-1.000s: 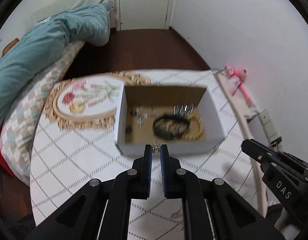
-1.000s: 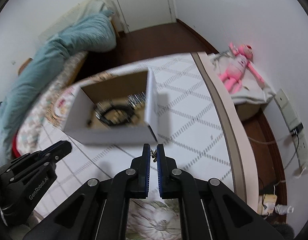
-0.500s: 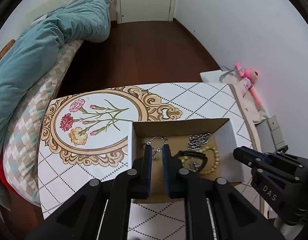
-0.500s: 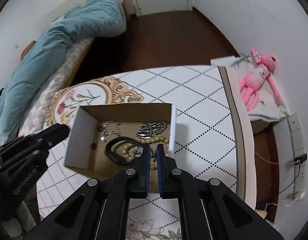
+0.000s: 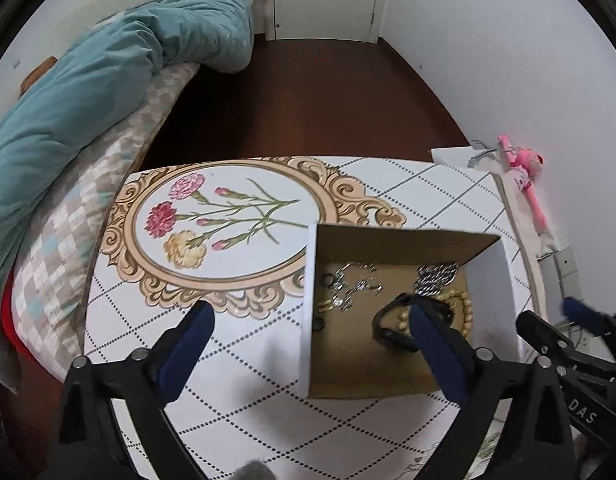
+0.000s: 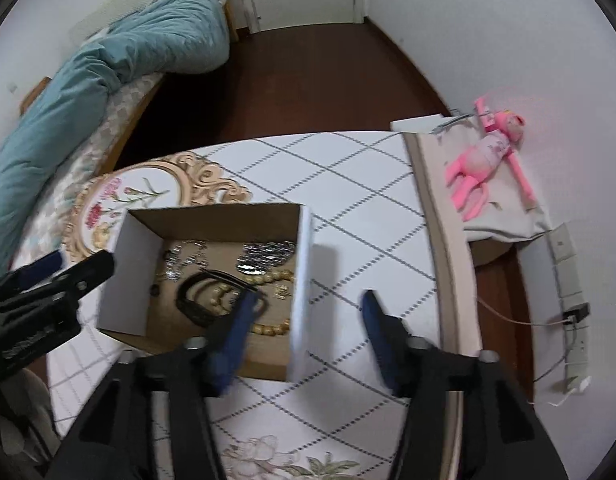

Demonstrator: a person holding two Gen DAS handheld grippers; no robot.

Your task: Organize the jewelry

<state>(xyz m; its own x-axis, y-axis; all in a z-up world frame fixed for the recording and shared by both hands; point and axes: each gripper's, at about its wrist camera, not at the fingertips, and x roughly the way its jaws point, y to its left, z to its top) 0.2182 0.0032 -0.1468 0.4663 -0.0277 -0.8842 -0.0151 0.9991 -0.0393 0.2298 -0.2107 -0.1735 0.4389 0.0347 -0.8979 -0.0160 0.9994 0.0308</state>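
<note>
Judging by how things lie, most of the sorting looks done: the jewelry sits inside the box (image 5: 392, 312), an open white carton with a brown floor that stands on the counter (image 5: 236, 340) just right of the printed flower medallion (image 5: 224, 220). Within the box, a silver chain (image 5: 354, 282) lies by the left wall, a heap of silver links (image 5: 438, 276) sits toward the far right corner, a black band (image 6: 208, 294) curls near the middle, and yellow beads (image 6: 268, 326) loop around and under it toward the right wall (a few small dark and gold bits by the left wall are too small to name). The left claw (image 5: 308, 344) is spread wide and grips nothing, one finger over the counter left of the box, the other over the box floor by the band. The right claw (image 6: 308, 322) is likewise wide apart and empty, straddling the box's right wall, one finger inside over the beads, the other outside above the counter. No loose jewelry shows on the counter around the box in either view, so little seems left to gather; what may remain is untangling the pieces inside, since band and beads overlap, though the task sentence does not say how neat the result must be.
</note>
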